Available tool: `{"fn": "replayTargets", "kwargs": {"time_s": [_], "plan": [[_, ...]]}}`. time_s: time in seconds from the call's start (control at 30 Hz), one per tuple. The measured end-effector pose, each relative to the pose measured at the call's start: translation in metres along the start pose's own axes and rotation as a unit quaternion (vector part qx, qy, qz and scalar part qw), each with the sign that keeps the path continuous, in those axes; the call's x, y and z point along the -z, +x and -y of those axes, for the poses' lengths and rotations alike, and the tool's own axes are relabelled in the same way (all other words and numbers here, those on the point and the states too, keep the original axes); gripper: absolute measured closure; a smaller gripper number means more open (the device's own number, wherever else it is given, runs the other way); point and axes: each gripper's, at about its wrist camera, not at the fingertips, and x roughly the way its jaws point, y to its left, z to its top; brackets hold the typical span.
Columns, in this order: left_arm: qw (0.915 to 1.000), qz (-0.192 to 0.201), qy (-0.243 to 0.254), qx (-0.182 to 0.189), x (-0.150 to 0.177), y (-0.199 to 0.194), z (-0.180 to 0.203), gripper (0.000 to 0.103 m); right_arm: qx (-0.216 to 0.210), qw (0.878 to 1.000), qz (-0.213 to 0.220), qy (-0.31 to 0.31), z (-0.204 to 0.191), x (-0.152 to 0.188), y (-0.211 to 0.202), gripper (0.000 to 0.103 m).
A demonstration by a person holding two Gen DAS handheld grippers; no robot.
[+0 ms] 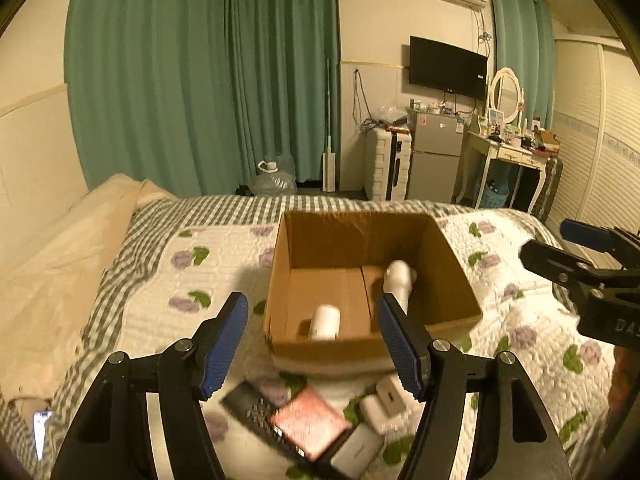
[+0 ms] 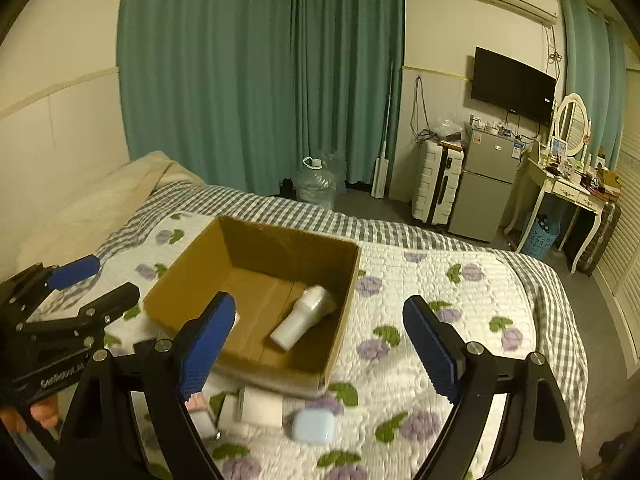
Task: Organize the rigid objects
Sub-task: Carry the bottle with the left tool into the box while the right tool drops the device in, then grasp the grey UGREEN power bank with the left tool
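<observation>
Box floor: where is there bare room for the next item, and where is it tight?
In the box, the floor's middle is free, between the leaning bottle by the right wall and the short white bottle against the near wall. Outside, the quilt right of the box is bare. It is crowded on the quilt before the box: remote, pink case, blue case.

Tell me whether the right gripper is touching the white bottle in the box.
Apart. The right wrist view shows the right gripper open above the bed, its fingers clear of the white bottle lying inside the cardboard box.
</observation>
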Motion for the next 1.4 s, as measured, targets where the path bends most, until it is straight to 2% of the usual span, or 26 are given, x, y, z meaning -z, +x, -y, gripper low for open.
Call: {"fn": "replayTargets", "kwargs": {"time_s": [0.17, 0.23, 0.37, 0.47, 0.67, 0.83, 0.9, 1.0, 1.07, 1.23, 1.33, 1.4], "plan": [[0.9998, -0.021, -0.004, 0.002, 0.032, 0.006, 0.002, 0.033, 0.010, 1.000, -0.016, -0.004, 0.000, 0.036, -0.006, 0.017], [0.9993, -0.034, -0.004, 0.014, 0.046, 0.012, 0.007, 0.033, 0.006, 1.000, -0.030, -0.003, 0.001, 0.051, 0.000, 0.017], [0.9969, -0.070, 0.026, 0.025, 0.075, 0.031, 0.022, 0.033, -0.004, 0.998, -0.065, 0.002, 0.004, 0.075, 0.021, 0.017], [0.9927, -0.105, 0.044, 0.039, 0.100, 0.046, 0.029, 0.033, -0.010, 0.996, -0.090, 0.002, 0.004, 0.087, 0.037, 0.017], [0.9793, -0.174, 0.076, 0.072, 0.137, 0.076, 0.036, 0.033, -0.013, 0.995, -0.103, 0.001, 0.005, 0.092, 0.048, 0.017], [0.9785, -0.158, 0.122, 0.054, 0.145, 0.076, 0.051, 0.037, -0.005, 0.994, -0.113, 0.010, 0.009, 0.097, 0.055, 0.017], [0.9779, -0.158, 0.122, 0.062, 0.146, 0.071, 0.051, 0.047, -0.005, 0.993, -0.114, 0.010, 0.009, 0.097, 0.055, 0.017], [0.9765, -0.157, 0.120, 0.084, 0.143, 0.062, 0.051, 0.053, -0.004, 0.994, -0.113, 0.005, 0.006, 0.098, 0.055, 0.017], [0.9773, -0.152, 0.118, 0.088, 0.141, 0.062, 0.053, 0.061, -0.005, 0.994, -0.112, 0.003, 0.004, 0.098, 0.056, 0.017], [0.9764, -0.148, 0.123, 0.098, 0.139, 0.077, 0.064, 0.064, -0.004, 0.993, -0.120, -0.003, 0.000, 0.103, 0.062, 0.017], [0.9777, -0.134, 0.130, 0.096, 0.139, 0.065, 0.064, 0.074, -0.002, 0.992, -0.124, -0.008, -0.002, 0.106, 0.064, 0.017], [0.9752, -0.128, 0.160, 0.084, 0.144, 0.055, 0.066, 0.073, 0.000, 0.992, -0.125, -0.012, -0.003, 0.106, 0.065, 0.017]]}}
